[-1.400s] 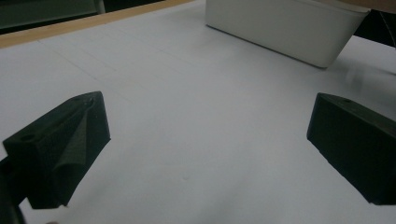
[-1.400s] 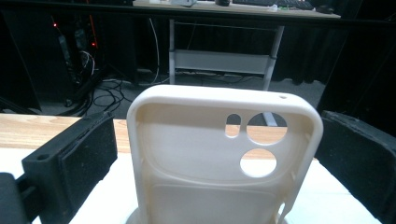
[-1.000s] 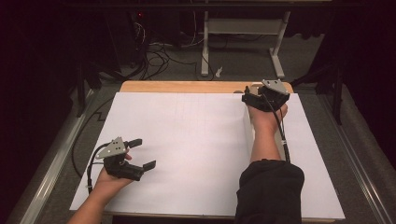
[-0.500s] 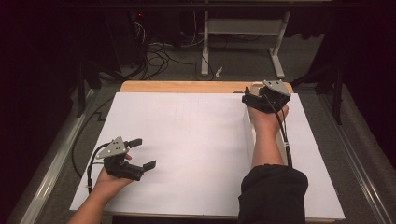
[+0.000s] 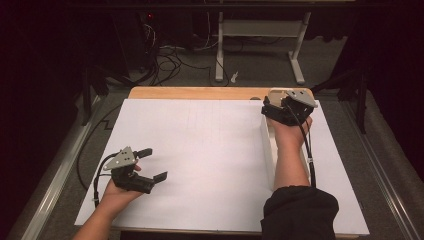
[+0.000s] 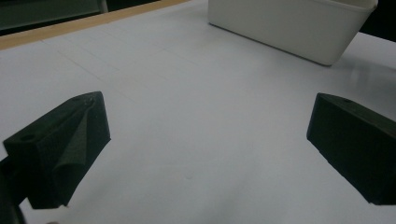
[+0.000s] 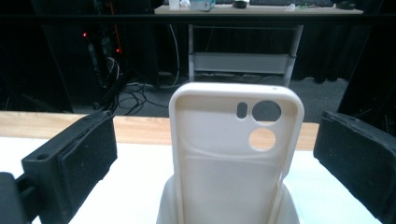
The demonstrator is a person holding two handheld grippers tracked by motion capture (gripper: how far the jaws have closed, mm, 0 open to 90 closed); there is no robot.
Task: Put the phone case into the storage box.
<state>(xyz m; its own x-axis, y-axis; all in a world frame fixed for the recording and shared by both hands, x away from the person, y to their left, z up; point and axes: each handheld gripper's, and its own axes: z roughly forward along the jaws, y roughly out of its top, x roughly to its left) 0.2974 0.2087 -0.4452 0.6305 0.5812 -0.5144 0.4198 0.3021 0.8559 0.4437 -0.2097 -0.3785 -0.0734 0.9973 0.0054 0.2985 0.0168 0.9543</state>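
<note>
High view first: at the near left corner of the white sheet [image 5: 200, 160] that covers the table, the left gripper [image 5: 152, 164] rests low over the paper in the person's left hand [image 5: 117, 192], its two black jaws spread wide with nothing between them. Left gripper view confirms this, the jaws standing far apart over bare paper, with the white bin [image 6: 299, 25] lying well ahead of them toward the right side of the sheet. Farther along, the right forearm in its dark sleeve [image 5: 300, 212] reaches up the right side of the table, lying over the long white bin [image 5: 266, 150], which runs from near the front edge toward the far edge. At the bin's far end, close to the strip of bare wood at the table's far edge, the right gripper [image 5: 275, 107] is held up. Right gripper view looks along its open jaws at a cream phone case [image 7: 236, 154] standing upright between them, its hollow inner side toward the camera and its camera cutouts at the top; neither pad touches it, a gap showing on each side. The case's lower end sits in the bin, just beneath.
</note>
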